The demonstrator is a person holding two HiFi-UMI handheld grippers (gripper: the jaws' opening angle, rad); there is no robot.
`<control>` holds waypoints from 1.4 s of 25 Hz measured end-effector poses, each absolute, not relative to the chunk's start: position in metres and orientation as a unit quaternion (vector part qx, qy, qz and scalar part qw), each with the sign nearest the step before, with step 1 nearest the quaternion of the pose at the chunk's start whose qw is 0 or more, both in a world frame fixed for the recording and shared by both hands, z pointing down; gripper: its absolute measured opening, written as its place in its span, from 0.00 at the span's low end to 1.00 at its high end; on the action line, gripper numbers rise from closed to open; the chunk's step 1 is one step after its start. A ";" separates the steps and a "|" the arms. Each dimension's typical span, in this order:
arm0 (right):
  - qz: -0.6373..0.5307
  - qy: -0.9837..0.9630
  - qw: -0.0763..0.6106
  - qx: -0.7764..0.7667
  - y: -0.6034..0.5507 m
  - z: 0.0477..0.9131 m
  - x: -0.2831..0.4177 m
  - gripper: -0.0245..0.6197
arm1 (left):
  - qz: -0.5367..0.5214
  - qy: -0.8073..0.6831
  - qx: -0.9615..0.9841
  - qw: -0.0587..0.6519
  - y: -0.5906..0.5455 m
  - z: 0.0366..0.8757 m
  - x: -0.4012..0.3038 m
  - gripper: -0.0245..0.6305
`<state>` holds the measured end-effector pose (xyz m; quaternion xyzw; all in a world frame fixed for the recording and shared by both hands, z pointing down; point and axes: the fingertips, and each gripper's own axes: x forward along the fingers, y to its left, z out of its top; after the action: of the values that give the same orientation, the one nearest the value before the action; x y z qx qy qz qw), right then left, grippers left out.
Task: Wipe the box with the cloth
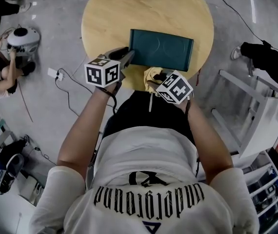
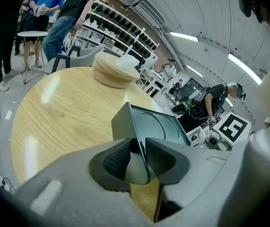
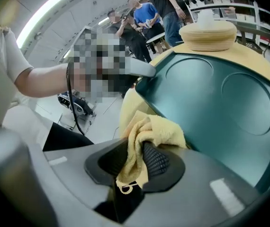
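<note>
A dark green flat box point(image 1: 161, 48) lies on the round wooden table point(image 1: 109, 18), with two round shapes pressed into its lid. My left gripper point(image 1: 128, 57) grips the box's left near corner; in the left gripper view the box's edge point(image 2: 137, 131) stands between the pads. My right gripper point(image 1: 154, 77) is shut on a yellow cloth point(image 1: 152, 74) at the box's near edge. In the right gripper view the cloth point(image 3: 149, 134) bunches between the jaws, beside the green lid point(image 3: 215, 108).
A round wooden block point(image 2: 113, 70) sits at the table's far side. People stand and sit around the room point(image 2: 64, 18), with shelves point(image 1: 275, 179) to the right and cables point(image 1: 66, 82) on the floor at the left.
</note>
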<state>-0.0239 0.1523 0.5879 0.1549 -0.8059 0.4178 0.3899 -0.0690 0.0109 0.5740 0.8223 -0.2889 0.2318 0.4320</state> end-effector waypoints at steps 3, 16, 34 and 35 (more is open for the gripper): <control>0.420 -0.807 0.382 0.159 0.142 0.586 -0.040 0.19 | 0.233 -0.285 0.823 0.432 0.008 0.576 -0.070 0.21; 0.393 -0.829 0.362 0.161 0.113 0.603 -0.136 0.19 | 0.231 -0.279 0.823 0.437 0.000 0.576 -0.080 0.21; 0.472 -0.749 0.347 0.308 0.136 0.610 0.025 0.19 | 0.241 -0.276 0.825 0.431 0.004 0.574 -0.074 0.22; 0.480 -0.743 0.340 0.317 0.136 0.608 0.033 0.19 | 0.242 -0.277 0.825 0.430 0.004 0.574 -0.074 0.22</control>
<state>0.0332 0.1357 0.6080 0.3172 -0.7434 0.4803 0.3405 -0.0739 0.0044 0.5741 0.8245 -0.2768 0.2421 0.4300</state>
